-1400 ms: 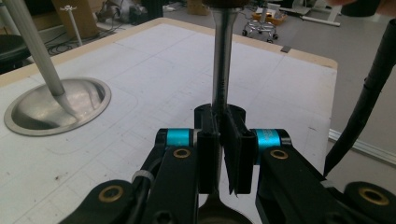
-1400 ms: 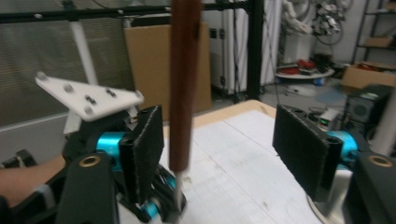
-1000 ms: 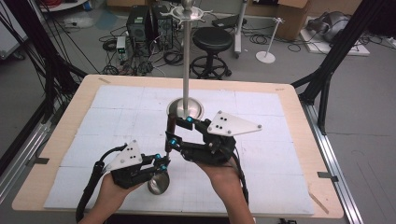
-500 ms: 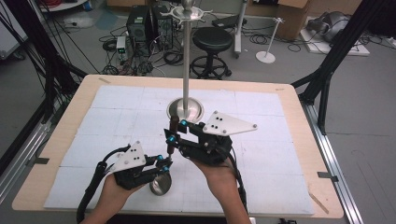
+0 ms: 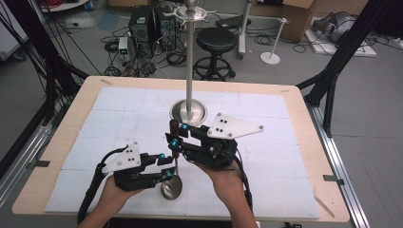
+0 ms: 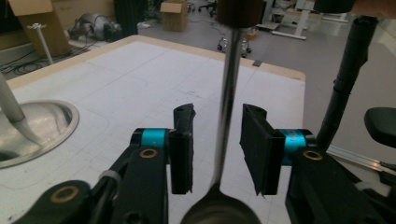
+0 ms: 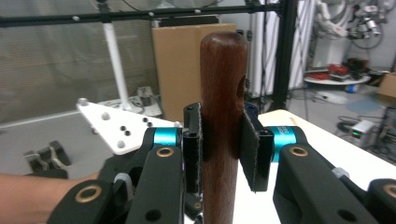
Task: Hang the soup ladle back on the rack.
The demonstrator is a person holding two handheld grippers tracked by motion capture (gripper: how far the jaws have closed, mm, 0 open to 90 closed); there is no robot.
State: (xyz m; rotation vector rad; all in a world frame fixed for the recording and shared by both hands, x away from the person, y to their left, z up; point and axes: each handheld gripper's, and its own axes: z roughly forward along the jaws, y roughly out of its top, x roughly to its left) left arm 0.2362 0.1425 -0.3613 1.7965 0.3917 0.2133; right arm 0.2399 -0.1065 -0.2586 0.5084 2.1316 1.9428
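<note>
Right tool (image 7: 219, 149) clamps the ladle's wooden handle (image 7: 222, 112), with our left tool (image 6: 217, 149) loose around its shaft.

We see the ladle (image 5: 172, 186) standing upright over the table (image 5: 294, 118), bowl low; left jaws have just been opening, both clear of the metal shaft (image 6: 227, 107).

A lab is seen here: computer towers (image 5: 149, 26) and tangled cables (image 5: 123, 61) are spread over the floor, cardboard boxes (image 5: 297, 21) are stacked behind, black rig frames (image 5: 342, 52) surround the table (image 5: 294, 102).
</note>
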